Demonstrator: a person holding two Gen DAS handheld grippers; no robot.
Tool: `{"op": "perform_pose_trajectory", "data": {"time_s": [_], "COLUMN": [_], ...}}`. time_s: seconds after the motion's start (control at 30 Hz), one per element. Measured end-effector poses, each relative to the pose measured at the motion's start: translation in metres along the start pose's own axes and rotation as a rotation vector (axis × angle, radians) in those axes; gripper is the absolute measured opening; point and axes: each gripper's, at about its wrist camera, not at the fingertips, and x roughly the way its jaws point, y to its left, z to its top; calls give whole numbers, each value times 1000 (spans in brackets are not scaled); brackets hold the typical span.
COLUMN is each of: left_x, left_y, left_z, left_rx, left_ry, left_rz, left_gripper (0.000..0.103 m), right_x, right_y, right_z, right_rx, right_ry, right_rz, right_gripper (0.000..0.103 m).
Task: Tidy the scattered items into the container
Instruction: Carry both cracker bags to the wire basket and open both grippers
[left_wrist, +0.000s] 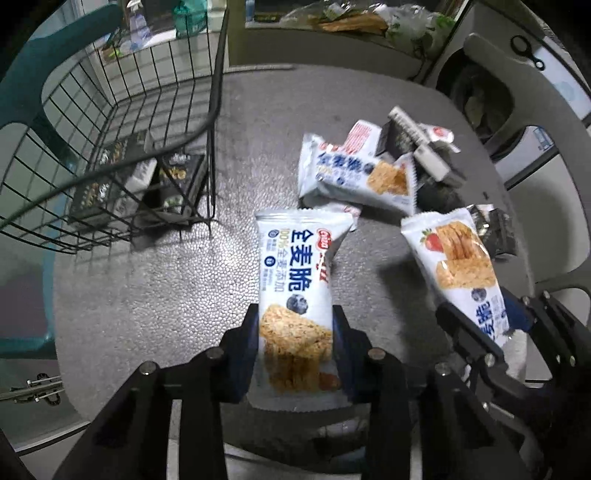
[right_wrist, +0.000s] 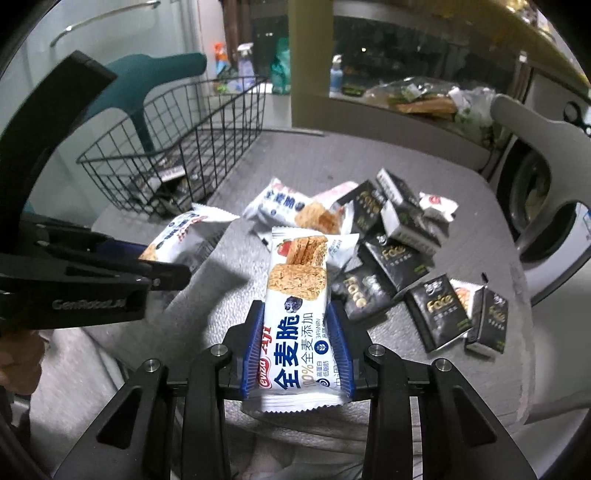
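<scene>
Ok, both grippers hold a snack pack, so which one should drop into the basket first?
Left, probably. The left gripper with its pack sits nearer the basket. From the right gripper, the left one lies between it and the basket.

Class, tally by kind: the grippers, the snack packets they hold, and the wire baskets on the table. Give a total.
Grippers: 2, left gripper and right gripper
Held cracker packets: 2
Wire basket: 1
Total: 5
</scene>
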Motion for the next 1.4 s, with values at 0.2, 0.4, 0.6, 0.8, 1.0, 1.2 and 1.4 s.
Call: {"op": "perform_pose_trajectory", "data": {"time_s": [0.2, 0.4, 0.6, 0.8, 1.0, 1.2, 1.4], "left_x": [-56, -61, -71, -84, -87, -76, -66], "left_y": [19, -3, -7, 9, 53, 98, 123], "left_z": [-21, -6, 6, 20, 52, 67, 71], "left_rx": [15, 21, 15, -10, -90, -158, -191], "left_ry": [-56, -115, -166, -211, -250, -253, -244], "left_rz": [-26, -45, -56, -44, 45, 184, 213], "left_gripper": [40, 40, 40, 40, 40, 40, 40], "right_x": [-23, -46, -56, -57, -22, 17, 35], "right_y": [4, 6, 12, 35, 76, 106, 120], "right_z": [10, 22, 33, 67, 114, 138, 148], "right_rx": [-20, -32, -38, -64, -110, -122, -121], "right_ry": [-57, -114, -140, -184, -194, -148, -130], "right_rz": [-21, -34, -38, 11, 81, 149, 151], "right_gripper": [35, 35, 35, 35, 35, 35, 35]}}
